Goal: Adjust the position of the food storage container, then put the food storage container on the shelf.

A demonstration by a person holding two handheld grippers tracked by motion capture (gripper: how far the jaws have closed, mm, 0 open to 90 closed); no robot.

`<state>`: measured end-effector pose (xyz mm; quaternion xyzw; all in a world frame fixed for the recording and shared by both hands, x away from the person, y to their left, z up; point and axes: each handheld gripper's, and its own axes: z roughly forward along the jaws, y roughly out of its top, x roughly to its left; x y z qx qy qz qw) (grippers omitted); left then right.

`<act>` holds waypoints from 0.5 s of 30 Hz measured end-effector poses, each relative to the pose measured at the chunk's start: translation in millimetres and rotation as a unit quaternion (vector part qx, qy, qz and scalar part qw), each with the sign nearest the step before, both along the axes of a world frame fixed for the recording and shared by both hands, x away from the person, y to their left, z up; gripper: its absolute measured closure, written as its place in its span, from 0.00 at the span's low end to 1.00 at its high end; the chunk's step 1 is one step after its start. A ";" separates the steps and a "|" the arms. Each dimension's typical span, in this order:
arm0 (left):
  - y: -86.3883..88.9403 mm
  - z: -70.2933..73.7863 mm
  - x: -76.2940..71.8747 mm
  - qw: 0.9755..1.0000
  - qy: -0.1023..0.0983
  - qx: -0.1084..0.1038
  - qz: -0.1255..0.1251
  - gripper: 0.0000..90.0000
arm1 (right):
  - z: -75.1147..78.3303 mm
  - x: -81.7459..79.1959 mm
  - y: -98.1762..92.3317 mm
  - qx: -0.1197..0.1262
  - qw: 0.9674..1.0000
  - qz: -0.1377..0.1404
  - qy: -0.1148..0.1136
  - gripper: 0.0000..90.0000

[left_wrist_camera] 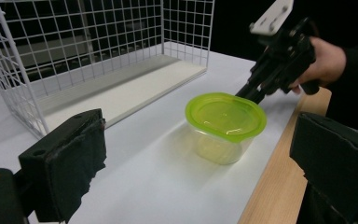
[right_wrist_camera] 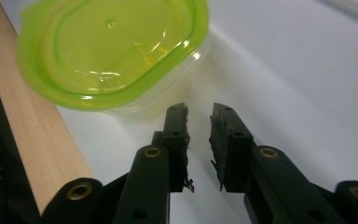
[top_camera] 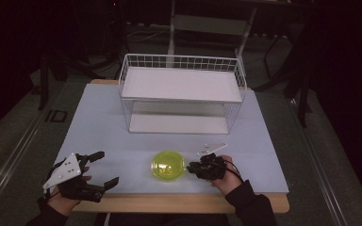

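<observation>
1. Looks like a lab or test room, not a home.
2. White tabletop point(top_camera: 99, 117) with wooden edge, alone on a grey floor point(top_camera: 320, 155).
3. Surroundings dark; metal frame legs point(top_camera: 172, 28) stand behind.
4. Floor rail point(top_camera: 14, 150) at left, stencilled floor marking point(top_camera: 55, 116) beside it.

Dim room, grey floor point(top_camera: 23, 127), dark surroundings

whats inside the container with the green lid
Nothing can be made out inside the container: its clear walls look empty in the left gripper view. The green lid is on and closed, tinting and covering the view from above, so a thin or small item can't be ruled out.
</observation>
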<state>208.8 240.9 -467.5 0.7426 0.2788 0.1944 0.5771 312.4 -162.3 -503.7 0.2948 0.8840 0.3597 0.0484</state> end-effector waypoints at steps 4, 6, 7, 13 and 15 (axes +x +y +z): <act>-3.7 1.2 -0.7 1.000 -0.001 0.000 -0.007 0.05 | 13.1 -8.9 -10.9 0.007 1.000 -0.013 -0.022 0.66; -6.5 2.5 -0.9 1.000 0.001 -0.007 -0.012 0.05 | 20.5 -14.3 -15.4 0.013 0.999 -0.013 -0.038 0.55; -8.0 3.5 -0.7 1.000 0.004 -0.009 -0.014 0.05 | 23.9 -16.7 -17.3 0.020 0.999 -0.016 -0.046 0.51; -18.7 12.3 0.9 0.999 0.036 -0.023 -0.026 0.05 | 42.9 -28.4 -22.5 0.064 0.996 -0.004 -0.065 0.22; -23.1 15.4 1.0 0.999 0.040 -0.017 -0.030 0.05 | 49.4 -30.8 -21.8 0.078 0.994 -0.002 -0.073 0.16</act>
